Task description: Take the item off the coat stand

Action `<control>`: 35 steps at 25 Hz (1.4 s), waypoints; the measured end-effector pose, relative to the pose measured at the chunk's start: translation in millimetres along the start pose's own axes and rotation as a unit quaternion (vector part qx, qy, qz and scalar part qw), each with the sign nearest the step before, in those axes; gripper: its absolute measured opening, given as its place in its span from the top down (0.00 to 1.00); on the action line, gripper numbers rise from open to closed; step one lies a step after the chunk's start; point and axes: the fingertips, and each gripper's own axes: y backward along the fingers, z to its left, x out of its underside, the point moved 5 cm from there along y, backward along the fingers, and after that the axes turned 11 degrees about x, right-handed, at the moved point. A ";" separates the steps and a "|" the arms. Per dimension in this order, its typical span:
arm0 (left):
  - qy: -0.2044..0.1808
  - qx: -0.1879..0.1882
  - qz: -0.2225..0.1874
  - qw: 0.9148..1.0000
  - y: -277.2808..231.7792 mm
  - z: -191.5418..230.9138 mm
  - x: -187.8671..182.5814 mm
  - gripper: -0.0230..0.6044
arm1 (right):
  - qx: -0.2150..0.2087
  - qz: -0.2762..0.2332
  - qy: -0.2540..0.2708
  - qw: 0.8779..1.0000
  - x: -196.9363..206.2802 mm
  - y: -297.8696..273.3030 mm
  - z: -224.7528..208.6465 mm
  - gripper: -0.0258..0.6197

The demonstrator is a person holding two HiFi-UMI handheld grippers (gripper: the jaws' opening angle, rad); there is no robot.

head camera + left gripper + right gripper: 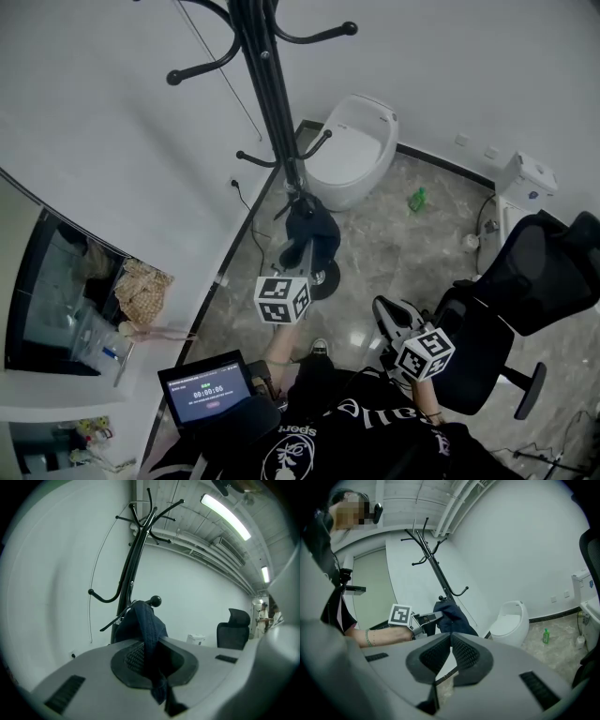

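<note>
Head view: the left tool (298, 251) reaches forward to the black metal coat stand (269, 94). Its tip is at the dark blue cloth garment (312, 228), which hangs low on the pole straight ahead of it. The right tool (384, 307) hangs to the left tool's right and nearer the body, probably kept clear because one grip is enough here. Left gripper view: the left tool's jaws pinch a fold of the garment, which runs up from between the pads to a ball-tipped black hook (155, 602) just above and ahead, where it is draped. I judge it is held low so it can be lifted over the ball. Right gripper view: the right tool (450, 645) has its pads pressed together on nothing. The garment is ahead of it, well apart, and not yet off the stand.
</note>
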 end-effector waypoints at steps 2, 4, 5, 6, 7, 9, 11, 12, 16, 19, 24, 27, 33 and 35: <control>-0.002 0.002 -0.012 1.000 6.9 -12.8 -4.3 0.94 | -0.004 0.001 0.001 1.000 2.4 6.8 -1.1 0.92; -0.004 0.004 -0.025 1.000 13.1 -25.2 -10.0 0.94 | -0.007 0.001 0.000 1.000 4.1 14.2 -3.1 0.92; -0.006 0.005 -0.031 0.999 15.9 -30.9 -13.3 0.94 | -0.008 0.001 0.000 1.000 4.6 17.7 -4.3 0.92; -0.007 0.006 -0.037 0.999 18.8 -36.2 -16.4 0.94 | -0.010 0.001 -0.001 1.000 5.0 21.2 -5.5 0.92; -0.008 0.006 -0.042 0.999 21.9 -41.4 -19.1 0.94 | -0.011 0.001 -0.001 1.000 5.3 24.8 -6.6 0.92; -0.006 0.004 -0.051 0.999 28.9 -51.4 -22.2 0.94 | -0.014 0.002 -0.001 1.000 6.1 33.0 -8.8 0.92; -0.003 0.000 -0.055 0.998 35.8 -61.8 -21.6 0.94 | -0.018 0.001 -0.002 1.000 7.6 42.3 -11.8 0.92; -0.002 -0.002 -0.056 0.998 38.7 -67.2 -19.8 0.94 | -0.020 0.001 -0.002 1.000 8.7 47.2 -14.0 0.92; 0.005 -0.015 -0.050 0.999 50.9 -90.4 -7.0 0.94 | -0.029 0.004 -0.002 1.000 14.3 68.9 -22.0 0.92; 0.016 -0.026 -0.042 0.999 64.2 -110.9 6.6 0.94 | -0.039 0.008 -0.002 0.999 18.4 87.9 -26.4 0.92; 0.034 -0.044 -0.033 0.998 90.2 -151.6 33.6 0.94 | -0.059 0.021 0.001 0.998 29.5 124.8 -33.3 0.92; 0.046 -0.059 -0.028 0.997 102.9 -178.6 53.0 0.94 | -0.073 0.031 0.004 0.997 35.8 148.0 -39.9 0.92; 0.058 -0.071 -0.011 0.996 128.7 -233.5 79.1 0.94 | -0.093 0.038 -0.003 0.995 44.0 182.5 -49.2 0.92; 0.053 -0.071 -0.003 0.996 140.8 -246.3 82.1 0.94 | -0.099 0.038 -0.009 0.994 48.2 186.7 -47.1 0.92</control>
